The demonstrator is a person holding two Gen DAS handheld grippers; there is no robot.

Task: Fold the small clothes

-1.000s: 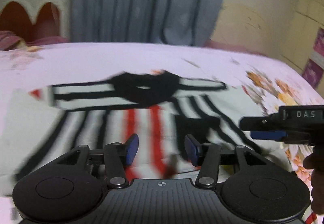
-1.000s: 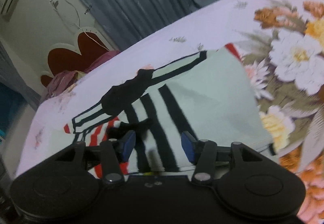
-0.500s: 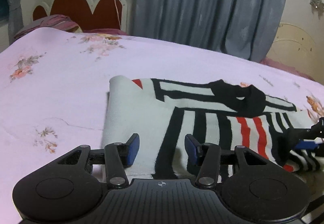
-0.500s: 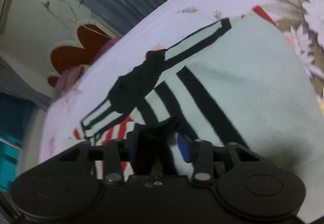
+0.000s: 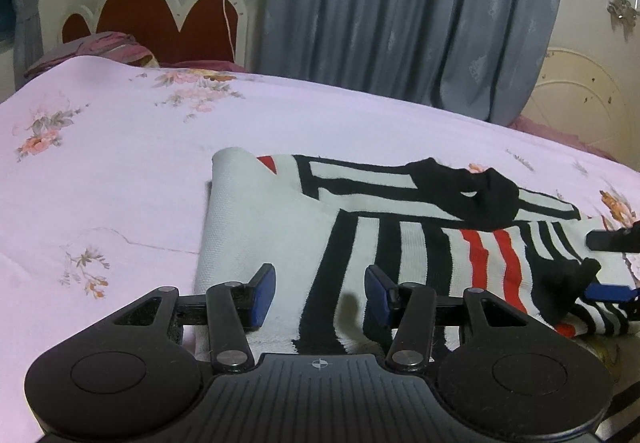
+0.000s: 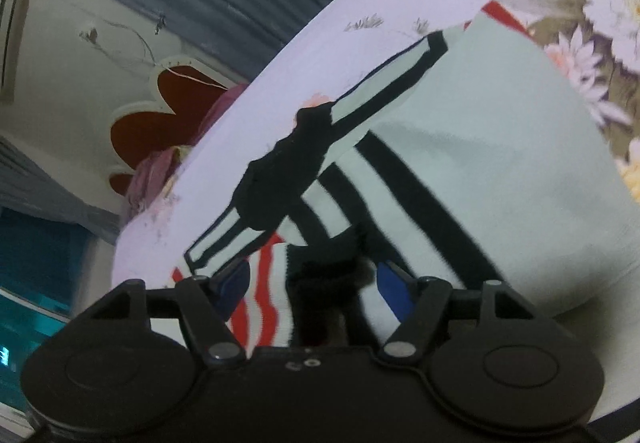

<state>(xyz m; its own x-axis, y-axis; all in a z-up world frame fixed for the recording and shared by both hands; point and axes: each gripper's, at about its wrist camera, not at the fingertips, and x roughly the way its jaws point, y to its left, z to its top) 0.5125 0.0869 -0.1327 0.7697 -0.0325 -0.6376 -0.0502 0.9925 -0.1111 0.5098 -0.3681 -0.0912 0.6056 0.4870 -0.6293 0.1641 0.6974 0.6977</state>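
A: Left wrist view: the left hand-held gripper (image 5: 320,293) has its jaws spread wide over the near hem of the striped sweater (image 5: 400,235), gripping nothing. The sweater's flat on the bed (image 5: 120,171).

B: Right wrist view: the right hand-held gripper (image 6: 314,283) is parted too, with a bunched black bit of sweater (image 6: 460,171) between the pads; can't tell if it's pinched.

No readable words, brand names or numbers anywhere, only a small white crosshair mark (image 5: 321,363) on the ribbed black body of the left gripper (image 5: 320,295), centred behind its jaws, no lettering beside it
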